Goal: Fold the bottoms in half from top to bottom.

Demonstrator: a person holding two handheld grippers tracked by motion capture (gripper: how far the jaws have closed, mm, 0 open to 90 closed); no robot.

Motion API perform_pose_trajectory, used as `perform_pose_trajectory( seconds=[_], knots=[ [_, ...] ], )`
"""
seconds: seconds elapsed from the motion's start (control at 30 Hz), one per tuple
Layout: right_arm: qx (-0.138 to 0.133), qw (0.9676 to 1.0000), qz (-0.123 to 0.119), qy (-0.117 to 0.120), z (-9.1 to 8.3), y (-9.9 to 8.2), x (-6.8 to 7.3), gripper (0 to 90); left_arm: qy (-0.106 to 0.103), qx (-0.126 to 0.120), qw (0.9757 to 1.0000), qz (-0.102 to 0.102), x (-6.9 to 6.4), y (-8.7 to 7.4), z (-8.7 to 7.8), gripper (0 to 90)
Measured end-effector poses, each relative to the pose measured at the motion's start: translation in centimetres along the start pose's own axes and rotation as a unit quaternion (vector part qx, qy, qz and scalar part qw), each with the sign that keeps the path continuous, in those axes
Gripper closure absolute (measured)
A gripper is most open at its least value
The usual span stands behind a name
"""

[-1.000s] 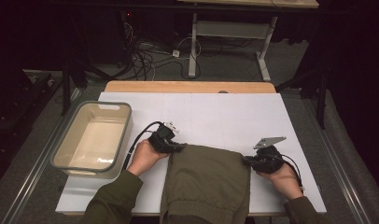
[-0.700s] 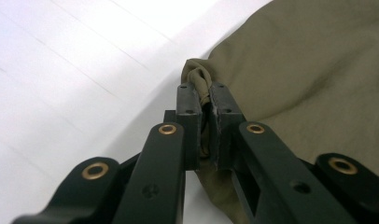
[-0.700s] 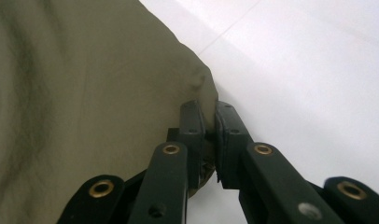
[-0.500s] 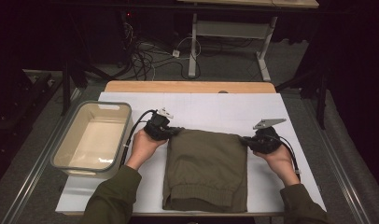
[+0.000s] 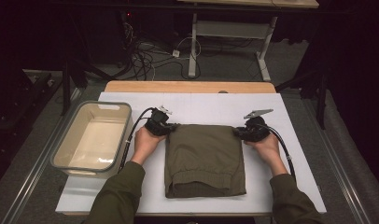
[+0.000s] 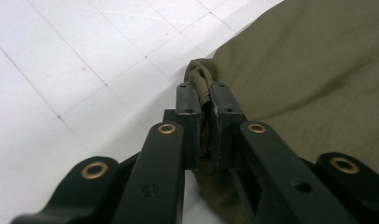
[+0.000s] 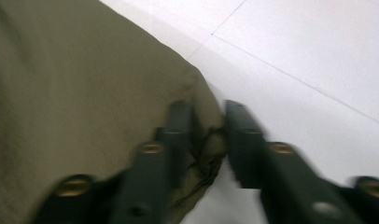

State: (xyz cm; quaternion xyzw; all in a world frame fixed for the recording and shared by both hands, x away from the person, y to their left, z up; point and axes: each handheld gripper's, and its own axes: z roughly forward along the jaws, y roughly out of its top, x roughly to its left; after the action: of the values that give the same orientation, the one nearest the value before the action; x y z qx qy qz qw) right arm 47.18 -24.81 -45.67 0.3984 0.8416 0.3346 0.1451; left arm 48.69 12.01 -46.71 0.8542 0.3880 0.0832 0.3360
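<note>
Left tongs (image 6: 204,100) clamped tight on a bunched far-left corner of the folded olive trousers (image 5: 205,158), cloth squeezed between both pads in the left gripper view. Right tongs (image 7: 208,123) at the far-right corner, jaws just been opening, parted a little now, with the cloth corner between them: one pad against the fabric, the other with a sliver of gap beside it, though blurred, so no firm grip to be seen. In the high view, left tongs (image 5: 165,127) and right tongs (image 5: 240,132) level with each other at the two far corners of the trousers, pointed inward toward each other, each carried in a hand, olive sleeves coming in from the near edge. Trousers flat on the white worktop (image 5: 206,105), near its middle, folded into a neat rectangle with the elastic waistband at the near end and the smooth fold at the far end. Just left of the left hand, a beige bin (image 5: 66,151) with a grey rim, sitting at the left edge of the worktop, clear of the trousers. Black cable from each of the tongs looping back along the forearms. Beyond the worktop, a wooden strip (image 5: 187,87), then dark floor with tangled cables (image 5: 150,58).
</note>
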Motion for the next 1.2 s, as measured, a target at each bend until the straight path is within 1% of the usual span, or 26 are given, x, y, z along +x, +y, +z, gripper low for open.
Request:
perform_pose_trajectory(
  seconds=[0.07,0.13,0.2,0.27,0.33,0.4,0.47,0.57,0.7,0.8,0.87,0.97,1.13,1.2],
  knots=[
    [-0.009,0.9998,0.014,0.011,-0.5,0.0,-0.1,56.1,0.0,0.001,1.0,-0.002,0.0,-0.1,0.1,81.5],
    [-0.021,0.9994,0.021,0.017,-1.2,-0.1,-0.1,47.7,0.001,0.001,1.0,-0.002,0.0,-0.2,0.3,81.5],
    [-0.028,0.9992,0.021,0.021,-1.9,-0.3,0.1,42.7,0.002,0.001,1.0,0.0,0.0,-0.2,0.3,81.6],
    [-0.034,0.9989,0.018,0.026,-2.7,-0.7,0.5,40.4,0.003,0.001,1.0,0.001,-0.1,-0.2,0.4,81.6],
    [-0.038,0.9986,0.017,0.032,-3.2,-0.9,0.7,39.0,0.001,0.0,1.0,-0.001,0.0,-0.3,0.4,81.6],
    [-0.045,0.9984,0.01,0.032,-3.8,-1.3,1.1,38.4,-0.001,-0.002,1.0,-0.003,0.1,-0.3,0.4,81.6],
    [-0.044,0.9984,0.006,0.035,-4.3,-1.6,1.5,37.7,-0.002,-0.003,1.0,-0.004,0.1,-0.4,0.4,81.5],
    [-0.049,0.9979,-0.005,0.042,-5.0,-2.3,2.2,37.0,0.0,-0.002,1.0,-0.002,0.0,-0.4,0.4,81.6],
    [-0.047,0.9976,-0.014,0.049,-5.7,-3.1,3.2,36.8,0.003,-0.002,1.0,-0.001,0.0,-0.4,0.4,81.6],
    [-0.048,0.997,-0.021,0.057,-6.2,-4.0,4.2,36.7,0.004,-0.002,1.0,0.0,-0.1,-0.4,0.4,81.6],
    [-0.049,0.9963,-0.027,0.066,-6.8,-4.8,5.0,36.6,0.004,-0.002,1.0,-0.001,-0.1,-0.4,0.4,81.7],
    [-0.052,0.9951,-0.034,0.077,-7.6,-5.7,6.0,36.6,0.004,-0.003,1.0,-0.002,-0.1,-0.4,0.4,81.7],
    [-0.044,0.9949,-0.041,0.08,-8.1,-7.2,7.1,36.4,0.008,-0.004,1.0,-0.002,-0.2,-0.5,0.4,81.7],
    [-0.039,0.9944,-0.048,0.086,-8.3,-7.7,7.6,36.2,0.011,-0.004,0.9999,0.001,-0.3,-0.4,0.4,81.7]
  ],
)
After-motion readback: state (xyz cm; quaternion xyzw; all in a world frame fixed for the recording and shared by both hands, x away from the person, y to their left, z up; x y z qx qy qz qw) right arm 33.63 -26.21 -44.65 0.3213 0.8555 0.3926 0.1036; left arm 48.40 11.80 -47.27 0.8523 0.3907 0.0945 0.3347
